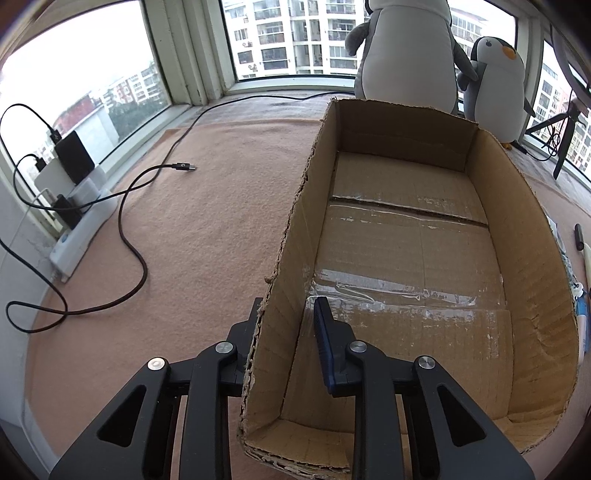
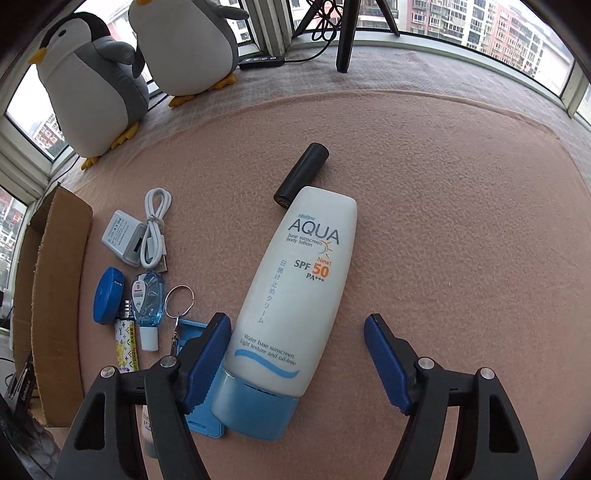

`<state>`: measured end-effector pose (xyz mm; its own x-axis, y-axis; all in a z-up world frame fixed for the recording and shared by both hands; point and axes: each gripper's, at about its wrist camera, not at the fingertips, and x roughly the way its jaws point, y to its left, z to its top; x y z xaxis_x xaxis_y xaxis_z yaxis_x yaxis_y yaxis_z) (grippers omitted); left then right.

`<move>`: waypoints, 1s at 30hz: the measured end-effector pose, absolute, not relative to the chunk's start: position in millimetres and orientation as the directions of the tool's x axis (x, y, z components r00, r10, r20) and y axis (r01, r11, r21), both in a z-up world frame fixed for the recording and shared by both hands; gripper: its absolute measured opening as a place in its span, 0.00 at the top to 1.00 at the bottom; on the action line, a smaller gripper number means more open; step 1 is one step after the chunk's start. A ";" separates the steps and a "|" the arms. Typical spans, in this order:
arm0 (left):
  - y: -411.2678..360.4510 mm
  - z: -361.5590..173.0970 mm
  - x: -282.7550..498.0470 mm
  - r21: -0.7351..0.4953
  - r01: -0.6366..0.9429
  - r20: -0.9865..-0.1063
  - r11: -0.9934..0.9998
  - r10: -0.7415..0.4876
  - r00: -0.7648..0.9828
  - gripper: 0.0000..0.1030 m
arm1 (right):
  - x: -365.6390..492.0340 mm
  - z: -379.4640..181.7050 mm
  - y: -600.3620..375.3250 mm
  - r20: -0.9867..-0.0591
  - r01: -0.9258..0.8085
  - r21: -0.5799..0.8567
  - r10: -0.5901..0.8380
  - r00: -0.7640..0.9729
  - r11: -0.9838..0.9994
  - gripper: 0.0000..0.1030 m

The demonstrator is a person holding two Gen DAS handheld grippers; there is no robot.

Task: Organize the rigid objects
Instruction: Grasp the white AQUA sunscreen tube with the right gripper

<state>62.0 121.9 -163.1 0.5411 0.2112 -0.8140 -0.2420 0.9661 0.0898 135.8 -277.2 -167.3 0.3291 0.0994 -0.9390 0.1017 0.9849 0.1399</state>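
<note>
Looks like a home, prob. a high-rise flat's bay window nook. Big glazed windows (image 1: 284, 37) wrap the corner, w/ white apartment towers (image 1: 295, 29) outside. A peach-pink fleece blanket (image 1: 207, 221) covers the ledge. Two grey-and-white plush penguins (image 2: 88, 96) stand by the glass. A white power strip (image 1: 81, 229) w/ chargers and a loose black USB cable (image 1: 133, 206) sit along the sill. A black tripod leg (image 2: 347, 40) stands near the windows.
</note>
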 end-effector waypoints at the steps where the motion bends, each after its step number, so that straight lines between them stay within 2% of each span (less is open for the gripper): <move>1: 122.0 -163.1 62.0 0.090 -0.242 -0.814 0.966 0.211 0.541 0.77 | 134.6 -167.9 -278.9 -0.940 0.093 0.138 0.101 0.327 0.986 0.31; 4: 121.9 -163.1 62.0 0.089 -0.243 -0.814 0.966 0.211 0.541 0.77 | 130.3 -169.0 -282.8 -0.938 0.063 0.121 0.094 0.333 0.991 0.33; 6: 121.8 -163.2 61.9 0.090 -0.242 -0.814 0.966 0.211 0.541 0.77 | 127.5 -169.4 -283.3 -0.936 0.043 0.099 0.078 0.343 0.994 0.39; 13: 121.7 -163.6 61.7 0.089 -0.242 -0.814 0.966 0.211 0.541 0.77 | 130.2 -172.0 -274.5 -0.926 -0.023 0.008 0.016 0.377 1.000 0.43; 17: 121.9 -163.6 61.7 0.089 -0.245 -0.813 0.965 0.213 0.542 0.77 | 125.8 -170.2 -272.5 -0.919 -0.049 0.007 0.026 0.394 0.999 0.57; 30: 121.5 -163.8 61.4 0.091 -0.246 -0.811 0.965 0.215 0.543 0.77 | 100.1 -159.1 -290.2 -0.892 -0.004 0.075 0.069 0.447 0.997 0.58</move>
